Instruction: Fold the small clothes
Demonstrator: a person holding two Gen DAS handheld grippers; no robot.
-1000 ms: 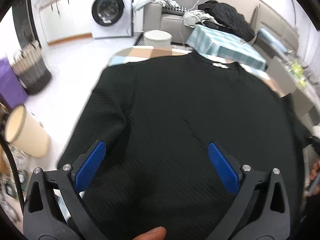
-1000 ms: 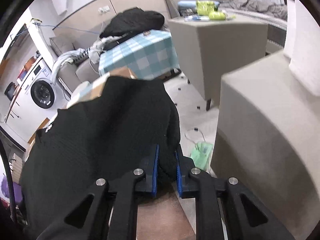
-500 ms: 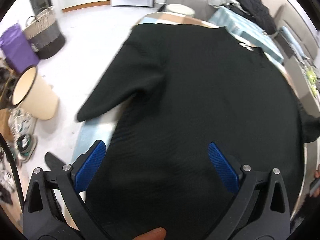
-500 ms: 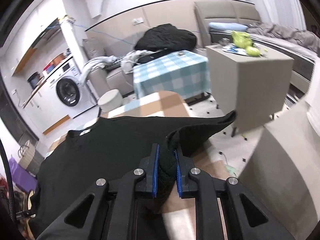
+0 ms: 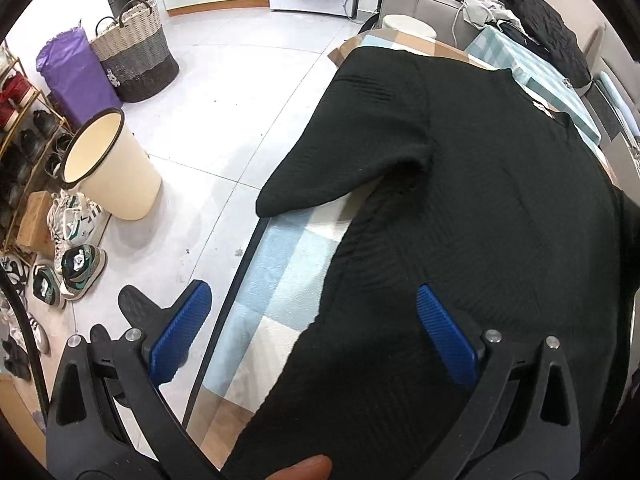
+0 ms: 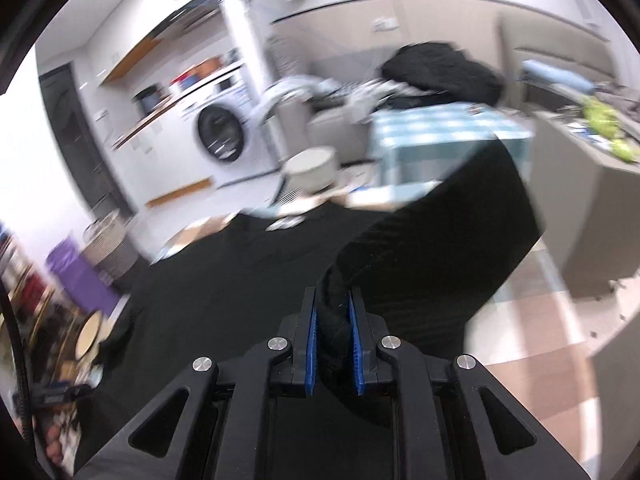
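Pinching a bunched sleeve of the black sweater (image 6: 420,248), your right gripper (image 6: 333,344) has its blue pads clamped tight on the fabric, and that sleeve rises clear of the garment's body and arcs away to the right. The sweater itself lies spread flat over the checked tablecloth (image 5: 276,280), its other sleeve draping past the table's left edge toward the floor. Your left gripper (image 5: 316,332) hangs above the sweater's lower hem with its jaws spread wide, nothing between them; one pad sits over the cloth's edge, the other over black knit. A cream bin (image 5: 116,168) stands on the tiles beside the table
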